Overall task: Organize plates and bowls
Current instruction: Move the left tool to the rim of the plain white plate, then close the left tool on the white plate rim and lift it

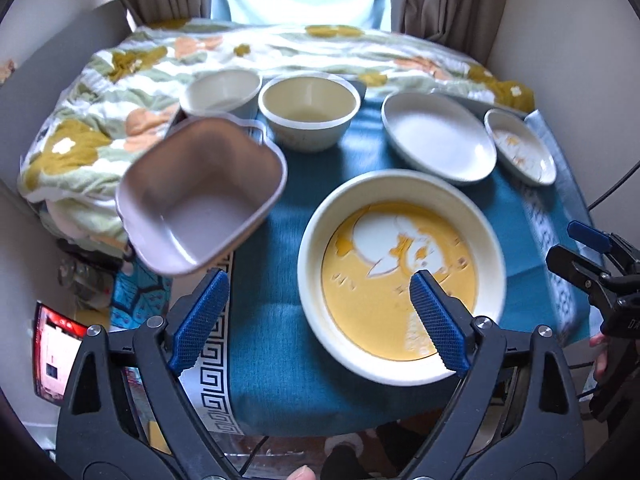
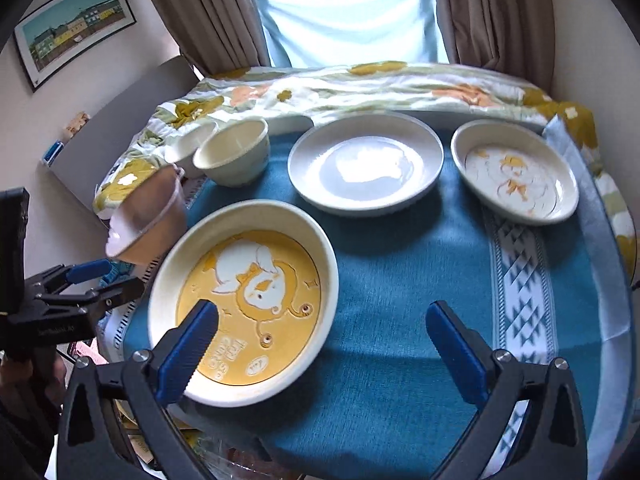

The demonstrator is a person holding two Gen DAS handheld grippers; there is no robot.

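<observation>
My right view alone shows a framed picture (image 2: pixel 76 28), upper left. On the blue cloth (image 2: pixel 400 280): yellow plate (image 2: pixel 248 300), lower centre; white plate (image 2: pixel 366 164); small plate (image 2: pixel 514 172); pink square bowl (image 1: pixel 202 196), tilted at left; two round bowls (image 1: pixel 308 114), all empty. My left tongs (image 1: pixel 316 320) and right tongs (image 2: pixel 320 354) are spread, gripping nothing.

We are holding the left gripper (image 1: pixel 320 312) at the lower middle of its own view, jaws spread wide with nothing between the blue pads. We are holding the right gripper (image 2: pixel 320 348) likewise, wide and empty, angled downward.
</observation>
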